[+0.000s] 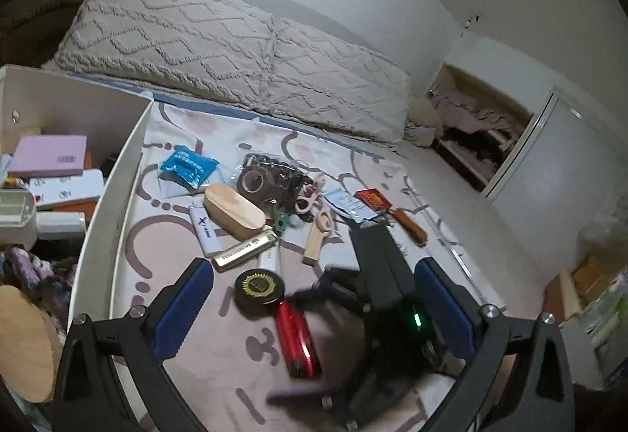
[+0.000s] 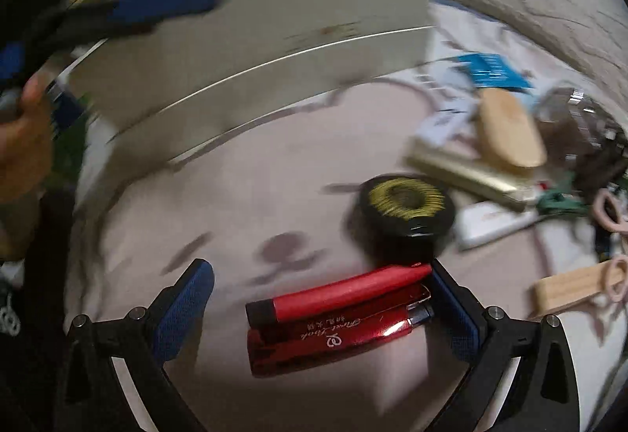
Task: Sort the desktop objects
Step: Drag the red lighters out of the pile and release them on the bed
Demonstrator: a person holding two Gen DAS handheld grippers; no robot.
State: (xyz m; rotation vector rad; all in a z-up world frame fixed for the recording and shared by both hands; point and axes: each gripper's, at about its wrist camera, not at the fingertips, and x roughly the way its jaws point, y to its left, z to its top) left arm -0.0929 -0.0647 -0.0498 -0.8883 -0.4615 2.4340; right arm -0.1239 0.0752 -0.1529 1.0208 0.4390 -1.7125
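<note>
A glossy red case (image 2: 333, 337) with a matte red tube (image 2: 337, 294) against it lies on the patterned cloth between the fingers of my right gripper (image 2: 318, 308), which is open; its right pad (image 2: 451, 310) is close to the tube's end. Just beyond sits a black round tin (image 2: 408, 206) with a gold emblem. In the left wrist view my left gripper (image 1: 314, 308) hangs open above the red case (image 1: 296, 341) and the tin (image 1: 259, 288), holding nothing. The right tool's black body (image 1: 384, 275) is blurred.
A white open box (image 1: 129, 172) with packets inside stands at the left. Behind the tin lie a gold harmonica (image 1: 243, 249), a wooden oval box (image 1: 233, 210), a blue packet (image 1: 188, 167), a bagged camera (image 1: 271, 180), pink scissors (image 1: 314, 204) and a wooden block (image 1: 314, 245). Pillows (image 1: 219, 47) lie behind.
</note>
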